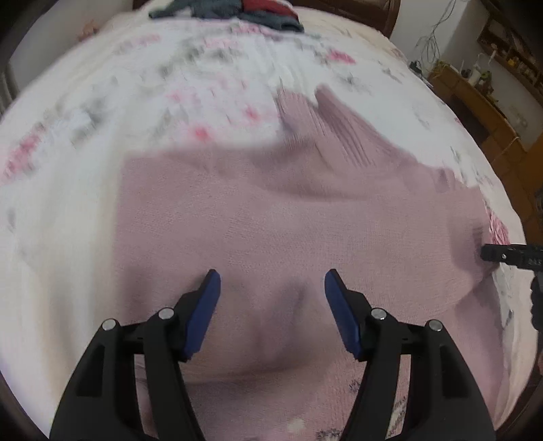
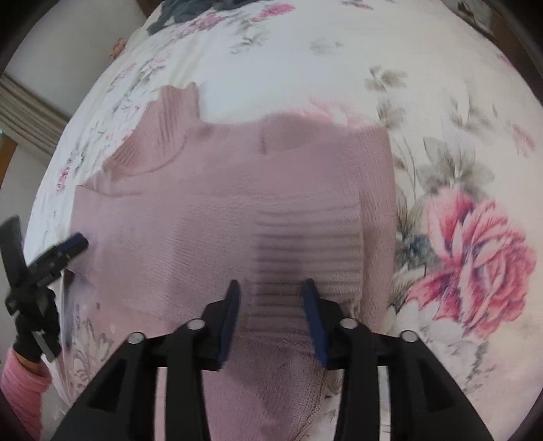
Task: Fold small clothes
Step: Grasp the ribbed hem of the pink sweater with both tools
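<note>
A dusty-pink knit sweater (image 1: 271,217) lies flat on the floral bedspread (image 1: 101,101), its ribbed collar (image 1: 339,125) pointing to the far side. My left gripper (image 1: 273,281) hovers open over the sweater's near part, with nothing between its blue pads. In the right wrist view the same sweater (image 2: 190,217) shows a sleeve folded across the body, with the ribbed cuff (image 2: 305,244) just ahead of my right gripper (image 2: 271,288), which is open above it. The left gripper (image 2: 73,242) shows at the sweater's left edge, and the right gripper's tip (image 1: 488,252) at its right edge.
A pile of dark grey and red clothes (image 1: 237,10) lies at the far end of the bed. Wooden furniture (image 1: 475,101) stands beyond the bed's right side. A gloved hand with a pink sleeve (image 2: 20,373) holds the left gripper. A large rose print (image 2: 475,257) marks bare bedspread to the right.
</note>
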Motion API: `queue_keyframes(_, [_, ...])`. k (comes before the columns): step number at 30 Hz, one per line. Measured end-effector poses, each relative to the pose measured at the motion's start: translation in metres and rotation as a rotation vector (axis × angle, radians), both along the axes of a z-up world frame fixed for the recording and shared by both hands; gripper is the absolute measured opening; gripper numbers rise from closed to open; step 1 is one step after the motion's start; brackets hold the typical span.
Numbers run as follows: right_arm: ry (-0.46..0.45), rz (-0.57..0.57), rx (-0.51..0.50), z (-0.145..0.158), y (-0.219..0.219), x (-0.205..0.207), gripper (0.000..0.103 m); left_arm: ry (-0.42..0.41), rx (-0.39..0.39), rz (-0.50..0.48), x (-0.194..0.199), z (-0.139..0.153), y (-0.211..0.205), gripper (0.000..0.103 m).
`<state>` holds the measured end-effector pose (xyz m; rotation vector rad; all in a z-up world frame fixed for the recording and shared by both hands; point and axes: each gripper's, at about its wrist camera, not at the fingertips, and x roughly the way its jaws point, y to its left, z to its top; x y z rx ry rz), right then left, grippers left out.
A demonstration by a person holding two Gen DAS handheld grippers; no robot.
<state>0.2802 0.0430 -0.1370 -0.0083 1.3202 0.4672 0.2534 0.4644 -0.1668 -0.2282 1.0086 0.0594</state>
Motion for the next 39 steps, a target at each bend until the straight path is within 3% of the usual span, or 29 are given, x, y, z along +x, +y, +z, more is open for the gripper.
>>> queue_keyframes(3, [-0.049, 0.016, 0.031, 0.017, 0.013, 0.018, 0.054, -0.045, 0.036, 0.004, 0.02, 0.022, 0.01, 0.072])
queue_keyframes(7, [-0.054, 0.035, 0.083, 0.022, 0.053, 0.068, 0.057, -0.03, -0.029, 0.008, 0.07, 0.028, 0.022, 0.072])
queue_keyframes(11, [-0.028, 0.024, 0.177, 0.014, 0.092, 0.115, 0.057, -0.02, -0.074, 0.01, 0.126, 0.02, 0.02, 0.072])
queue_keyframes(18, [0.029, 0.024, 0.162, -0.028, 0.149, 0.159, 0.057, 0.057, -0.074, -0.015, 0.177, -0.018, 0.004, 0.07])
queue_keyframes(20, [0.029, 0.032, 0.142, -0.038, 0.157, 0.164, 0.06, 0.051, -0.093, -0.015, 0.182, -0.026, 0.002, 0.069])
queue_keyframes(22, [0.018, 0.052, 0.127, -0.042, 0.166, 0.165, 0.058, 0.033, -0.102, -0.014, 0.183, -0.028, 0.002, 0.046])
queue_keyframes(23, [0.009, 0.066, 0.118, -0.041, 0.169, 0.163, 0.046, 0.023, -0.115, -0.016, 0.183, -0.029, 0.003, 0.04])
queue_keyframes(24, [0.005, 0.087, 0.122, -0.04, 0.171, 0.16, 0.032, 0.012, -0.138, -0.018, 0.182, -0.028, 0.003, 0.025])
queue_keyframes(25, [0.008, 0.089, 0.131, -0.039, 0.171, 0.158, 0.011, 0.006, -0.153, -0.018, 0.182, -0.028, 0.004, 0.013])
queue_keyframes(26, [-0.004, 0.084, 0.135, -0.037, 0.17, 0.157, 0.011, 0.002, -0.169, -0.017, 0.181, -0.027, 0.004, 0.009])
queue_keyframes(34, [-0.151, 0.14, 0.232, 0.014, 0.147, 0.122, 0.01, -0.121, -0.192, -0.082, 0.153, 0.007, -0.003, 0.007])
queue_keyframes(39, [-0.234, 0.237, 0.256, 0.041, 0.126, 0.077, 0.01, -0.198, -0.136, -0.194, 0.108, 0.024, -0.018, 0.008])
